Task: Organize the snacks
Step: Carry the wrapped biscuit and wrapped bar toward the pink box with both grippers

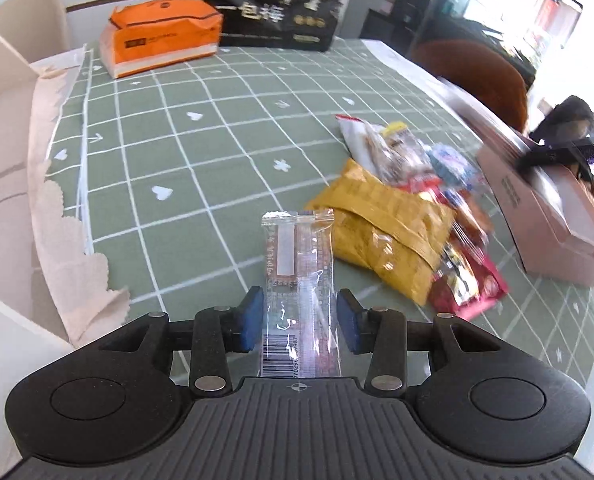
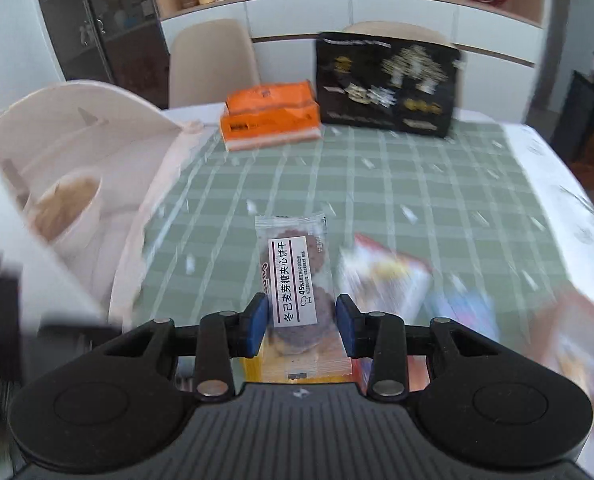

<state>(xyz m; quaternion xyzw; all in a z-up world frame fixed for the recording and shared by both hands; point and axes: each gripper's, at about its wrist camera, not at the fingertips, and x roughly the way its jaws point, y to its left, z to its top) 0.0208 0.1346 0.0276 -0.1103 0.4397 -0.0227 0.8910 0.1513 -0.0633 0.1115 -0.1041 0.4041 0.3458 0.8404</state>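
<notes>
My left gripper sits narrow around a long clear-wrapped snack bar, blue pads at its two edges; I think they press it, though the clear film makes contact hard to judge. The bar sticks straight out ahead of the fingers, over the green checked tablecloth. Left of the gripper is a white storage box with a scalloped cloth edge beside it. Far ahead, left of centre, lies an orange tissue pack, with a black gift bag just right of it. Ahead and to the right is the snack pile: a yellow bag nearest the bar, red and clear packets behind it. Further right stands a pink carton.

My right gripper is also narrow, clamped on a clear biscuit packet with a white label; the brown round biscuits show between the pads. The packet points forward above the tablecloth. To its left is the white box, blurred. Ahead are the orange pack and black bag. Right of the fingers are blurred snack packets, too smeared to tell apart.
</notes>
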